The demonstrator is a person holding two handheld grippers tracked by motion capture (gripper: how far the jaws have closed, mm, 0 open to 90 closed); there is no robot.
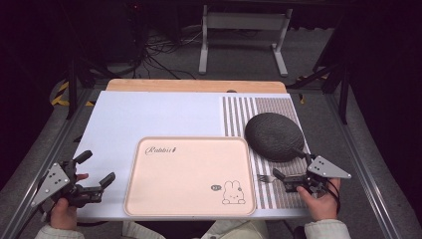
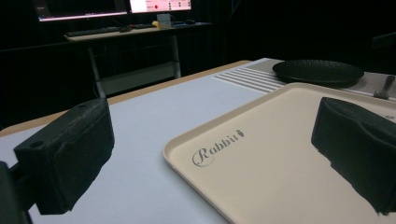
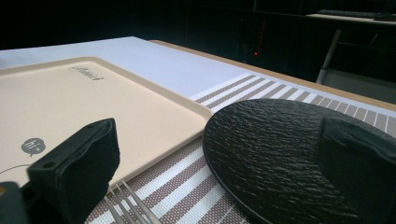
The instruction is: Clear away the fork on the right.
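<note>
Both tools low and level — left tool (image 1: 97, 174) and right tool (image 1: 284, 180) spread apart, fork (image 1: 266, 178) between.

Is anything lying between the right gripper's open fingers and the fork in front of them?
Nothing visible. The right gripper is open, and the fork lies on the striped placemat just ahead, tines toward the tray.

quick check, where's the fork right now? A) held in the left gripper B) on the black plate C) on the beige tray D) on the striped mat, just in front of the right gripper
D: the fork lies on the striped mat between the tray and the right gripper, whose open jaws stand either side of its tines in the right gripper view; the black plate sits farther back.
</note>
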